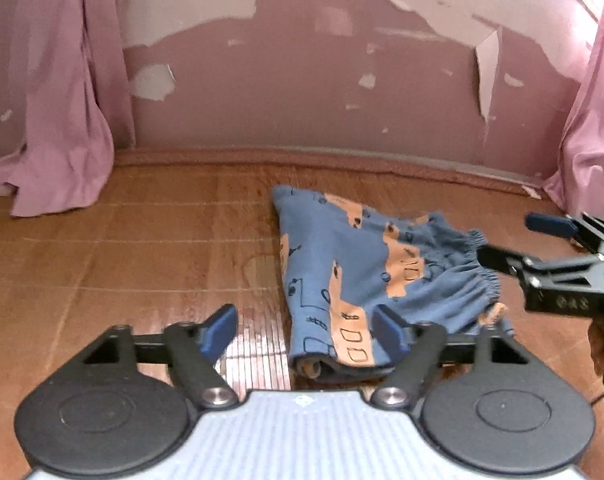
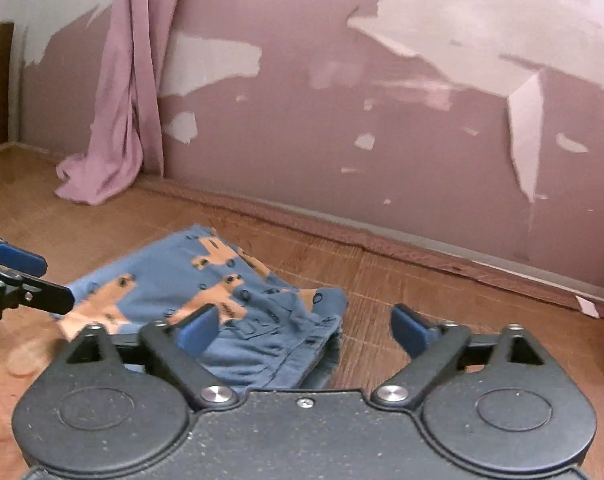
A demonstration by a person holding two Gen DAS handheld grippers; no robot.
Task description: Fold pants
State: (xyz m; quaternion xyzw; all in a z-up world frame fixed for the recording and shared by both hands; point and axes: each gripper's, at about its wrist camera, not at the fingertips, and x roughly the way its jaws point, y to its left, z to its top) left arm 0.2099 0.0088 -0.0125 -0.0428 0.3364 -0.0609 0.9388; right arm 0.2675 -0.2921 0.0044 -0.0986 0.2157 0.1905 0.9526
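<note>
Already folded into a compact bundle, the pants (image 1: 342,276) lay on the wooden floor (image 1: 121,260) a little out from the wall (image 1: 302,80), blue cloth with orange patches, the gathered waistband toward the right gripper. The left gripper (image 1: 306,330) hovered at the near end of the bundle with its jaws spread wide and nothing between them, one blue pad over the cloth's edge, the other over bare floor. The right gripper (image 2: 305,326) was likewise released, its jaws parted above the waistband corner, holding nothing. Pink curtains (image 1: 53,120) hung down at both sides, their hems pooling on the floor, and paint had peeled off the wall in pale patches.
</note>
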